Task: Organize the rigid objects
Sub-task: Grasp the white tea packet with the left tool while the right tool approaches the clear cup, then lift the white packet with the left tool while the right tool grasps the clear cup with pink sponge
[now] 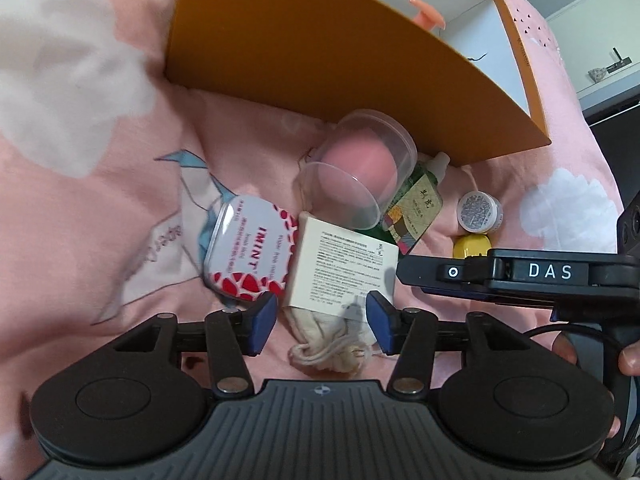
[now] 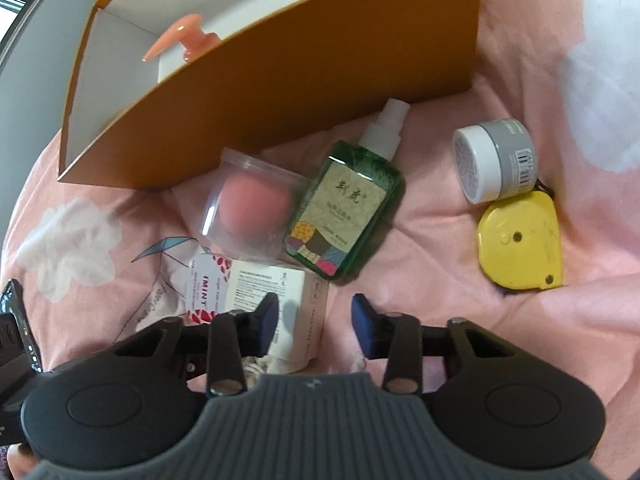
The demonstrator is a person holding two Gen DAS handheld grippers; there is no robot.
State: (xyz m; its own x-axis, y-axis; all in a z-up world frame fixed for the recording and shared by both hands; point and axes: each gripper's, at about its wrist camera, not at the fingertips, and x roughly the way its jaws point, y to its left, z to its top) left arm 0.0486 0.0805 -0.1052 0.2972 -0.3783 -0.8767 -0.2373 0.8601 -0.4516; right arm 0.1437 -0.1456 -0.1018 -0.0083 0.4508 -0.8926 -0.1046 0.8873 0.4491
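Note:
An orange box (image 1: 320, 40) (image 2: 304, 60) lies on the pink bedsheet with a pink pump bottle (image 2: 180, 40) inside. In front of it lie a clear cup with a pink sponge (image 1: 360, 160) (image 2: 248, 208), a green spray bottle (image 2: 344, 204) (image 1: 416, 204), a white carton (image 1: 340, 268) (image 2: 280, 292), a red-and-white IMINT tin (image 1: 248, 248) (image 2: 208, 292), a grey jar (image 2: 496, 160) (image 1: 478, 212) and a yellow tape measure (image 2: 520, 240) (image 1: 472, 246). My left gripper (image 1: 322, 322) is open, over a cloth pouch (image 1: 332, 340) near the carton. My right gripper (image 2: 316, 320) is open beside the carton.
The pink sheet (image 1: 100, 220) has white cloud and crane prints. The right gripper's body (image 1: 520, 276) crosses the right side of the left wrist view. A shelf (image 1: 608, 68) shows beyond the bed.

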